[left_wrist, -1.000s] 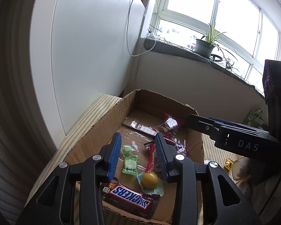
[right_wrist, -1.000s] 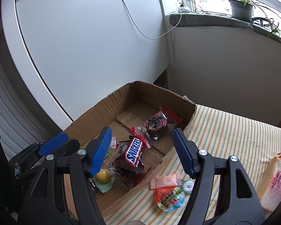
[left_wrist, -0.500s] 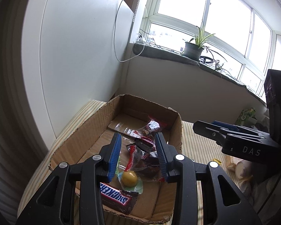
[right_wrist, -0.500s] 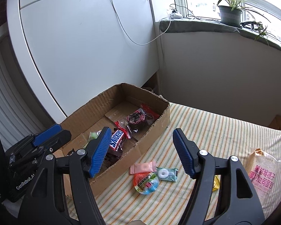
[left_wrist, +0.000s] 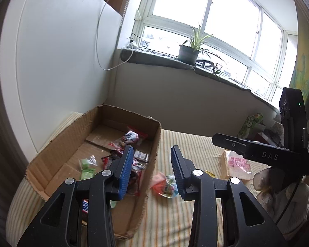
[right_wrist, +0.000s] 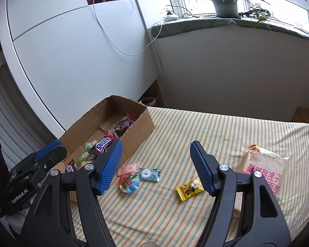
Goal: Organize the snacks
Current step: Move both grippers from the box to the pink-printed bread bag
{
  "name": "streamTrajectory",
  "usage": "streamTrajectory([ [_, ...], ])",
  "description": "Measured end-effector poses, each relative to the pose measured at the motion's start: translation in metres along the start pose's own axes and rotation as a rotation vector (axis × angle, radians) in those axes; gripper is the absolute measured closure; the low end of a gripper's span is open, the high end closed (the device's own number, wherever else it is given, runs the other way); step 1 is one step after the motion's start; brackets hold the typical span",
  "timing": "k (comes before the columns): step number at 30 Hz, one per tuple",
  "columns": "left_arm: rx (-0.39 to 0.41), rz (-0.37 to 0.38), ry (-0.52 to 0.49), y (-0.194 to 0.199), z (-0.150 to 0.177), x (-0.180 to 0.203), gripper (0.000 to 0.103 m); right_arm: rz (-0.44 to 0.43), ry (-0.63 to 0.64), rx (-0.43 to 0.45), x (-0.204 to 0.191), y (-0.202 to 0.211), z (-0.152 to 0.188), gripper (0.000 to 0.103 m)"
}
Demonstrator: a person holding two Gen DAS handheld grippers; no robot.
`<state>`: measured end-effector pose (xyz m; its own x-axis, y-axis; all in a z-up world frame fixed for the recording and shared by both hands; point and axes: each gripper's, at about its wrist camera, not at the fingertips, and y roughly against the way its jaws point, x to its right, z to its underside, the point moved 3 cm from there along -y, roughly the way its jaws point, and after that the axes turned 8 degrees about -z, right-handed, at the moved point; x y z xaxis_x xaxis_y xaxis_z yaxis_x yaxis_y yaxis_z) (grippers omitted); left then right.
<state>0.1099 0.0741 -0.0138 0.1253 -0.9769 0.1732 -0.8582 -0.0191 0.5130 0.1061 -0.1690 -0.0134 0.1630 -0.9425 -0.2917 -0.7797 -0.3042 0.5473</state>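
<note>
An open cardboard box (right_wrist: 142, 126) (left_wrist: 61, 135) holds several snacks, among them a Snickers bar (right_wrist: 103, 144). Loose on the striped cloth lie a pink candy (right_wrist: 128, 168), a round colourful jelly cup (right_wrist: 129, 183) (left_wrist: 164, 187), a green-wrapped mint (right_wrist: 149, 174), a yellow candy (right_wrist: 189, 189) and a large pale bag with pink writing (right_wrist: 263, 170) (left_wrist: 235, 163). My left gripper (left_wrist: 151, 171) is open and empty, above the box's right wall. My right gripper (right_wrist: 156, 166) is open and empty, above the loose candies.
The striped cloth (right_wrist: 206, 127) covers the surface. A white cabinet (right_wrist: 72, 51) stands behind the box. A windowsill with a potted plant (right_wrist: 224, 4) lies beyond. A green packet (left_wrist: 251, 123) and other clutter sit at the far right in the left wrist view.
Both grippers have drawn back and to the right, away from the box. The left jaws have opened wider. The loose candies and the pale bag have come into view.
</note>
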Motion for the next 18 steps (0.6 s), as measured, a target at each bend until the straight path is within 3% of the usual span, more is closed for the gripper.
streamTrajectory([
  [13,-0.067,0.083,-0.091,-0.012,0.02,0.058,0.067,0.011,-0.076,-0.006,0.047,0.028,0.017,0.032],
  [18,-0.106,0.115,-0.107,-0.023,0.027,0.078,0.067,0.085,-0.088,0.026,0.066,0.045,0.022,0.032],
])
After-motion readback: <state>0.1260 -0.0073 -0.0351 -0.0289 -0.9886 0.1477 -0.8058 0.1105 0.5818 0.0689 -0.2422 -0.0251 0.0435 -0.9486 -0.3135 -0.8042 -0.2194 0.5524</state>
